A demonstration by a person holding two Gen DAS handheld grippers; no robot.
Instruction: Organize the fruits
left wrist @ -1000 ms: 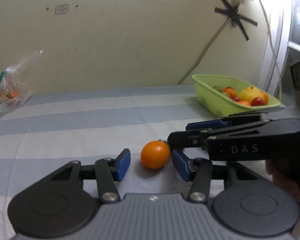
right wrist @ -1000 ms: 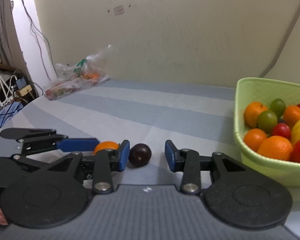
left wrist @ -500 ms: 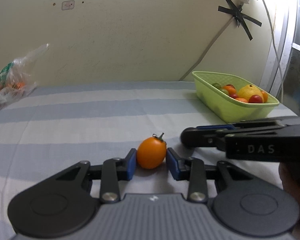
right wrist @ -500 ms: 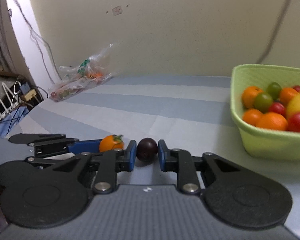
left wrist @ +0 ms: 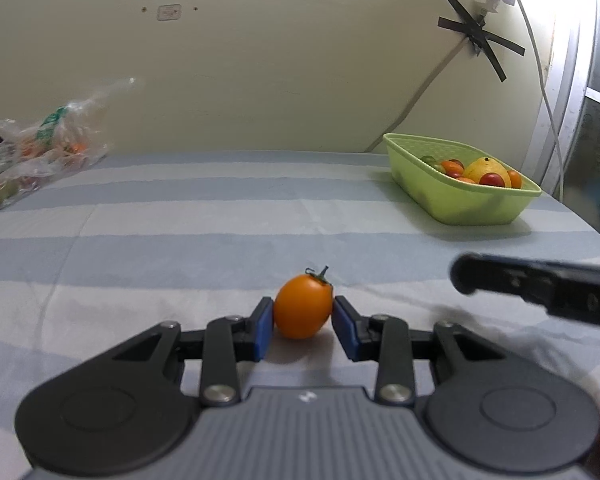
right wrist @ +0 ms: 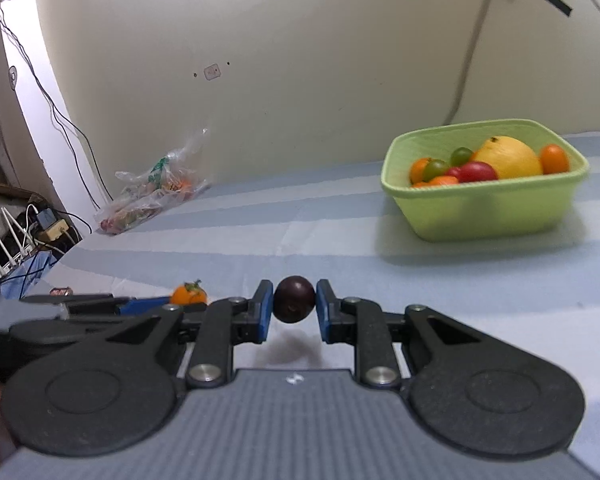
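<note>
— On the striped bedsheet (left wrist: 180, 216), what's where?
— Green basket (right wrist: 496, 208) of fruit far right; only the right wrist view shows routers (right wrist: 20, 236) and cables.
— Grips?
— Left gripper (left wrist: 303, 322) pinches an orange tomato (left wrist: 303, 306); right gripper (right wrist: 294, 310) pinches a dark plum (right wrist: 294, 299). No writing legible.

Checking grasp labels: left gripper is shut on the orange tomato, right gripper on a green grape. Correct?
Not quite. The right gripper is shut on a dark purple round fruit, as the right wrist view shows. The left gripper does hold the orange tomato.
</note>
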